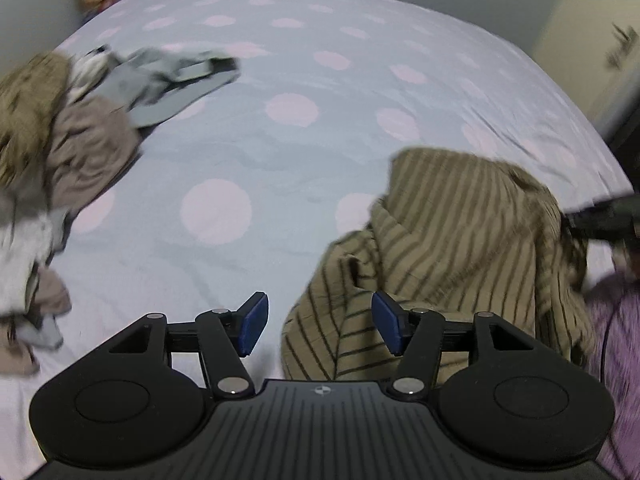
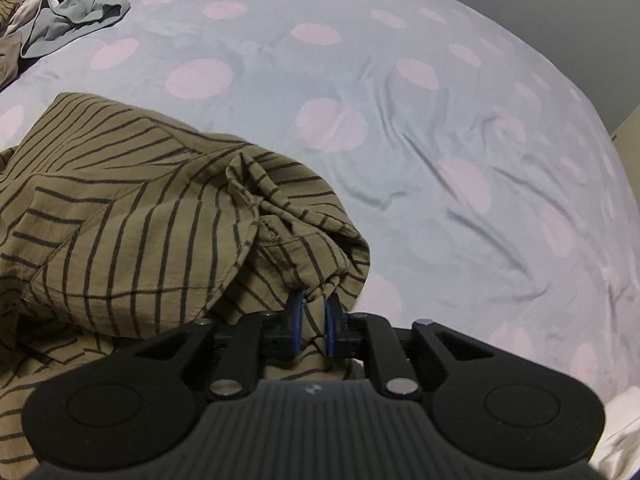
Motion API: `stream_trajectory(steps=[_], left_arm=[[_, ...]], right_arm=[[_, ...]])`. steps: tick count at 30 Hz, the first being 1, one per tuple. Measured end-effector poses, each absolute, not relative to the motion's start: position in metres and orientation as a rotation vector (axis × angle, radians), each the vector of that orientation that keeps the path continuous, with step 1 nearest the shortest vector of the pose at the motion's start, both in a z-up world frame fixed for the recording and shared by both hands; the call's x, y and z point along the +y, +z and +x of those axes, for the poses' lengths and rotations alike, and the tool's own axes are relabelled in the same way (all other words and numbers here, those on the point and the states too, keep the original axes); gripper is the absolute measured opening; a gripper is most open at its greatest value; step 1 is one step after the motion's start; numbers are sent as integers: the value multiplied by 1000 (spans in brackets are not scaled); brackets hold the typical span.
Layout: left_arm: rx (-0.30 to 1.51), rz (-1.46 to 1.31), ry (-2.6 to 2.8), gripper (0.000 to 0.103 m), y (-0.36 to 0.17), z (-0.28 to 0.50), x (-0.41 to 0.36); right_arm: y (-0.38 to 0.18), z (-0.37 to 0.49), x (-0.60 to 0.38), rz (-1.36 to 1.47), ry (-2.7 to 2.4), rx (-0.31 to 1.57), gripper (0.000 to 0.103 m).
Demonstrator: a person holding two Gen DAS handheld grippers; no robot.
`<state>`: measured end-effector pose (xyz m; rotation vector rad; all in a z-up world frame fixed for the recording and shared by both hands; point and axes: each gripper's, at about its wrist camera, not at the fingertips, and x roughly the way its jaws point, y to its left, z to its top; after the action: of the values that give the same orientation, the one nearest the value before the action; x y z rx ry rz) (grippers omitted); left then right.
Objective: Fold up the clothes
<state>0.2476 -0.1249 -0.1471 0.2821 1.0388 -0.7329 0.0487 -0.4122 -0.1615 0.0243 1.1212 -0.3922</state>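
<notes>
An olive shirt with dark stripes [image 1: 452, 232] lies bunched on the bed at the near right. My left gripper [image 1: 320, 326] is open just above the bed, its right pad over the shirt's near edge and nothing between the pads. In the right wrist view the same striped shirt [image 2: 132, 216] spreads to the left. My right gripper [image 2: 314, 326] is shut on a bunched fold of it and lifts that part. That right gripper [image 1: 604, 220] also shows at the right edge of the left wrist view, against the raised cloth.
A pale blue bedsheet with pink dots [image 1: 292, 148] covers the bed. A heap of other clothes, tan, brown, white and grey-blue [image 1: 84, 120], lies at the far left; its grey-blue piece [image 2: 68, 20] shows top left. A purple sleeve [image 1: 616, 344] is at the right.
</notes>
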Motion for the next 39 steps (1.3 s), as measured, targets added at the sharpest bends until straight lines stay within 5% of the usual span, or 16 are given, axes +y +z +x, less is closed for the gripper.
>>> stream_trajectory(steps=[18,20,23,39], left_arm=[[1058,574,-961,60,-189,244,-165],[1100,494,-982,29,-191,249,-168],[1148,391,-956,7,-190,254,-172],[1003,297,-619,2,-87,288,-79]], right_arm=[[-169,43,-415,55,-362,1084,23],[-168,41,-417,70,-358,1074,23],[-165,38,-420,98,-353,1049,19],[-99,26,-410,169,-228,850,11]])
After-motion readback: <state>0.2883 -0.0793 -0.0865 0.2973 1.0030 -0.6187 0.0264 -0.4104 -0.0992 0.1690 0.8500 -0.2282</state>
